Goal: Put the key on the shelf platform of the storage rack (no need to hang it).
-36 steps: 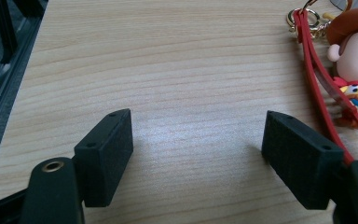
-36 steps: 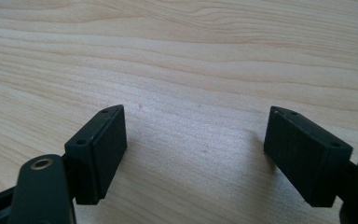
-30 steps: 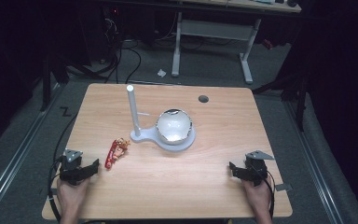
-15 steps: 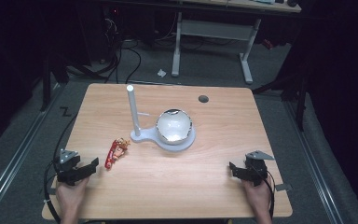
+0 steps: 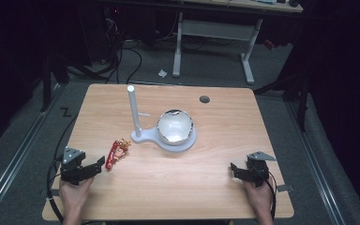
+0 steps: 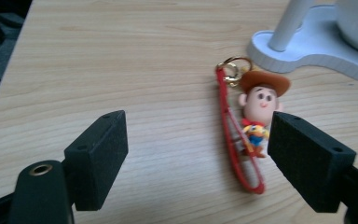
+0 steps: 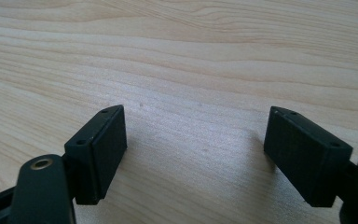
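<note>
At the near left of the table (image 5: 215,187), the left gripper (image 5: 93,168) sits low with its jaws wide apart, and just beyond it lies the cowboy keychain (image 5: 117,151), flat on the wood with its red strap (image 6: 235,135) alongside and its gold ring (image 6: 232,70) pointing toward the far side. In the left gripper view the figure (image 6: 256,112) lies off-centre, close against the right-hand jaw and not between the two. So the approach looks under way and the grab is not yet made. To do this well, I'd say the gripper needs to slide across until the figure sits midway between the jaws, then come down low enough to catch the body and not merely the thin strap, which could slip out. Just beyond the toy stands the white stand (image 5: 140,136) with its post and the shiny bowl (image 5: 175,126); worth keeping clear of that base. Over on the near right, the right gripper (image 5: 236,169) rests well apart from everything, jaws apart too, nothing between them but bare wood.
</note>
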Action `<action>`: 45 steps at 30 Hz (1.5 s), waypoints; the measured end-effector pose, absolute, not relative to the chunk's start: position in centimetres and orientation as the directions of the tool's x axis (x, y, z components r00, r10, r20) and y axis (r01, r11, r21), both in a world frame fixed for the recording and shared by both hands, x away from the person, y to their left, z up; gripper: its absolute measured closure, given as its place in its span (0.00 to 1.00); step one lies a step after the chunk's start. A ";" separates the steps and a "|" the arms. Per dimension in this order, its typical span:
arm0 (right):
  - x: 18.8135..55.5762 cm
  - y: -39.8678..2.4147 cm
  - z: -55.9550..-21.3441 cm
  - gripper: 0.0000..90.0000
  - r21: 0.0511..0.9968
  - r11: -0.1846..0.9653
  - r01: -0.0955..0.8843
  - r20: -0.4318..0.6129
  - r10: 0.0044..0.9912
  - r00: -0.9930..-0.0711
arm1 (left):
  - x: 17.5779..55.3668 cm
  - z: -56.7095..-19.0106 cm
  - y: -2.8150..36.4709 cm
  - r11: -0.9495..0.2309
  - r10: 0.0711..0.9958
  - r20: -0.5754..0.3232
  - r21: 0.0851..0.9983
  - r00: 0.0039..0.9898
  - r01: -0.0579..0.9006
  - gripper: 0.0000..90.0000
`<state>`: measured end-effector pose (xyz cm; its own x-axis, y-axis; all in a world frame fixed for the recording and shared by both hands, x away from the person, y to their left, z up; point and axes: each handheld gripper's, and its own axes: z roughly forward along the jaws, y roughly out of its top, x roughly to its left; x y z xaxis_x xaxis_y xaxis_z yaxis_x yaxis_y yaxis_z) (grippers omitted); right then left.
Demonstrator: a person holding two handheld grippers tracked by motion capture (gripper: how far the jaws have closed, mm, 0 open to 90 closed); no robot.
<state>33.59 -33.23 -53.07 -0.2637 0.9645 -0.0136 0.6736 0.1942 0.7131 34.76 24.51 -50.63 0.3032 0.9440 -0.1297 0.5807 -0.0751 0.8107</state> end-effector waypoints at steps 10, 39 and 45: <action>33.6 -33.2 -53.1 0.24 0.713 0.194 0.674 -0.013 0.964 -0.264 | 35.4 -50.3 21.9 -0.137 0.922 -0.114 0.799 0.371 0.585 0.22; 33.6 -33.2 -53.1 0.24 0.713 0.195 0.673 -0.014 0.964 -0.265 | 40.0 -52.9 17.7 -0.282 0.925 0.018 0.702 0.380 0.654 0.27; 33.6 -33.2 -53.1 0.24 0.713 0.195 0.673 -0.013 0.964 -0.265 | 40.1 -53.0 17.8 -0.274 0.922 0.002 0.710 0.387 0.648 0.43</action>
